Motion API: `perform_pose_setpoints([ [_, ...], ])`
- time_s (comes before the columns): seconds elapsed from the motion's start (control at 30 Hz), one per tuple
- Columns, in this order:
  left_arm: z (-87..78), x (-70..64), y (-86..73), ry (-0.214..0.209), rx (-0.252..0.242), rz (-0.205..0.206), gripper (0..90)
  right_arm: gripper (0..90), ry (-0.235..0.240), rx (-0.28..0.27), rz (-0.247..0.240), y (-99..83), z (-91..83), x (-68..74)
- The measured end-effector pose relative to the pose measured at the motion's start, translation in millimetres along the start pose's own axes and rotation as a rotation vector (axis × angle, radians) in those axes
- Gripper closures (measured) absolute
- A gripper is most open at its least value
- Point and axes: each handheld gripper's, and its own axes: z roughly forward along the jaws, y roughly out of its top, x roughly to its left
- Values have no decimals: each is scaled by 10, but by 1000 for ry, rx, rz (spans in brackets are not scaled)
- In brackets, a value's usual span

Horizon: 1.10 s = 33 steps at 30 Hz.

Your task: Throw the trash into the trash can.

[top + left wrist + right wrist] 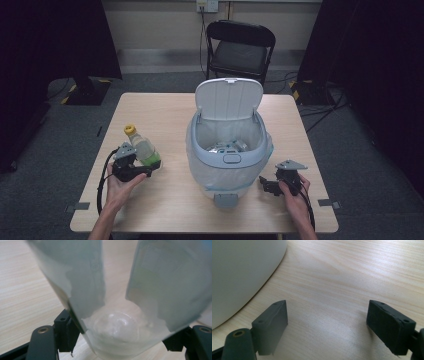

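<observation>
Two grippers noted. The left gripper (143, 167) clamps a bottle (141, 147) at its base, tilted, yellow cap up, above the table (165, 107), left of the bin (227, 150); contents apparently pale liquid. The right gripper (266, 186) rests beside the bin, jaws spread, holding nothing.

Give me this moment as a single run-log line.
left claw: shut on bottle, lifted left of bin | right claw: open, empty, low beside bin | bin lid: open | bottle: not yet in bin

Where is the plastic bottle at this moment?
In the high view, the bottle is at the table's left, held in the left gripper, left of the open bin.
</observation>
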Motion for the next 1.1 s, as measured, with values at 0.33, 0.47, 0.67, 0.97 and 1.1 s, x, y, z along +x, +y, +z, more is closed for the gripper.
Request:
perform_pose_setpoints([
  [0.33, -162, -135, 158, -53, -77, -8, 283, 162, 0, 0, 0, 0, 0, 0],
  [0.47, -193, -179, 210, -53, -89, -7, 283, 162, 0, 0, 0, 0, 0, 0],
  [0.67, -284, -266, 325, -67, -125, 5, 283, 162, 1, 1, 0, 0, -1, -1],
  [0.97, -489, -400, 503, -71, -201, 38, 283, 162, 0, 0, 0, 0, 0, 0],
  [1.1, -555, -463, 595, -77, -229, 62, 283, 162, 0, 0, 0, 0, 0, 0],
])
